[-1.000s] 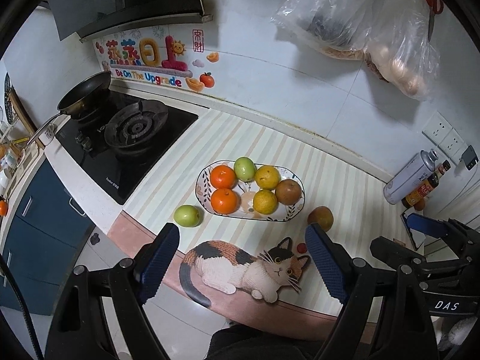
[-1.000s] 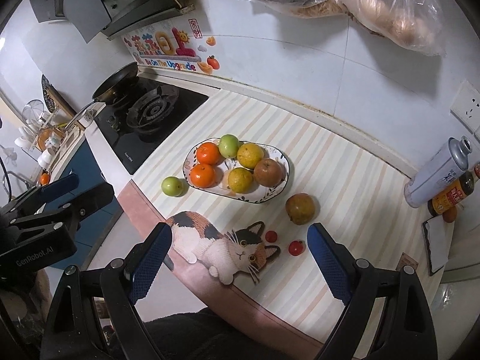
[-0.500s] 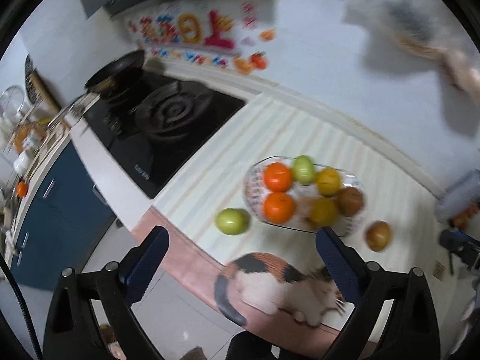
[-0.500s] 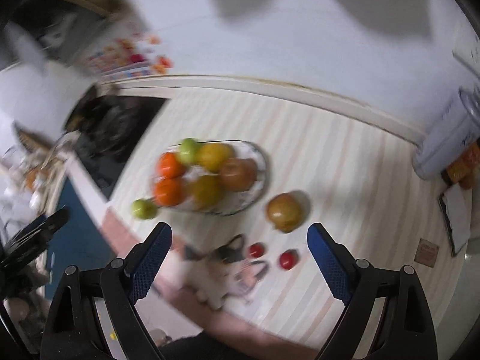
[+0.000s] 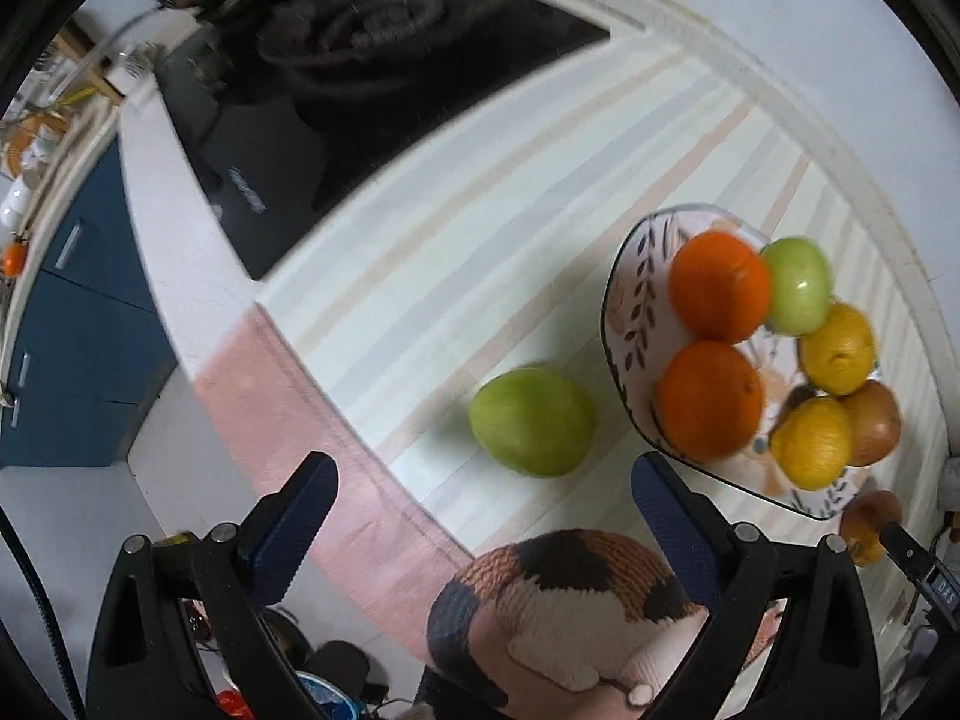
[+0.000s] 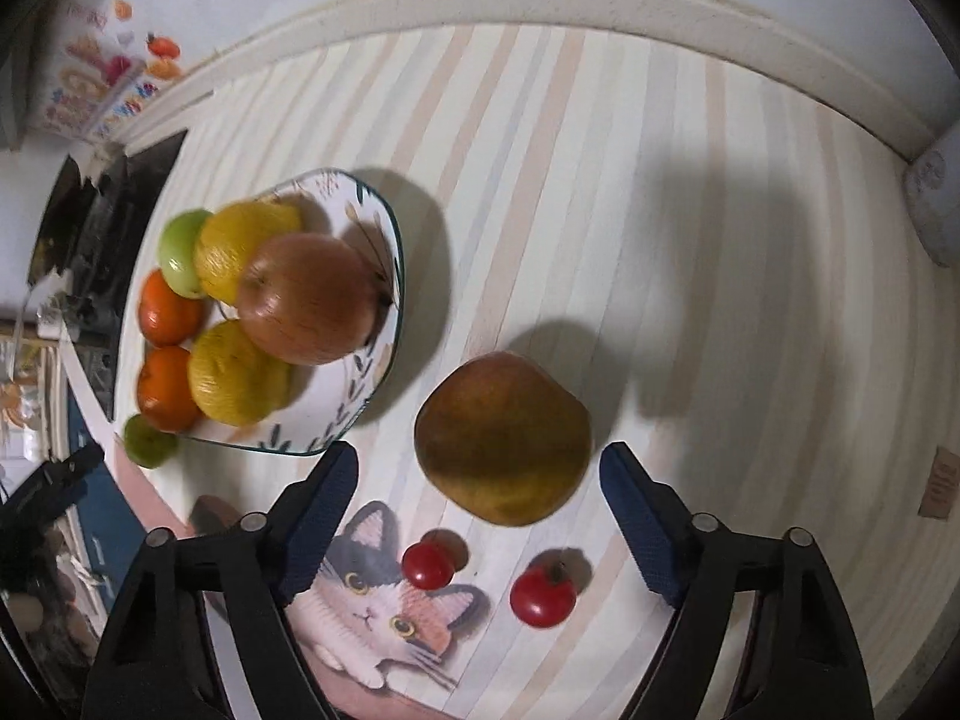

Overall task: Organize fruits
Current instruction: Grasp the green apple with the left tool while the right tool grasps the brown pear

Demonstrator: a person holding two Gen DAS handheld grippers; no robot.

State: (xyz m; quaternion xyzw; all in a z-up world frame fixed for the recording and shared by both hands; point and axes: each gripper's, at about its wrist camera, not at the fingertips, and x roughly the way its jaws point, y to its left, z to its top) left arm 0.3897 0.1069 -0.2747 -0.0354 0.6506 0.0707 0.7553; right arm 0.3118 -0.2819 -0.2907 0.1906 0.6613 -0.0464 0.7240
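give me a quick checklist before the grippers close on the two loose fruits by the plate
1. Left hand-held gripper wide open, nothing between its pads: ok.
2. Green fruit lined up with it: ok, though still ahead of the tips.
3. Right hand-held gripper closing, pads not yet on the brown fruit: ok.
4. Cherry tomatoes clear of the fingers: ok.
5. Free room on the plate: cannot tell, six fruits already.

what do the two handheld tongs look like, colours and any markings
Both look alike: the left tongs and right tongs have matte black angular frames with silver rivets, and two fingers faced with dark blue textured pads. A black cable runs along the left view's lower left edge. White lettering "DAS" marks the right tongs' body seen from the left camera.
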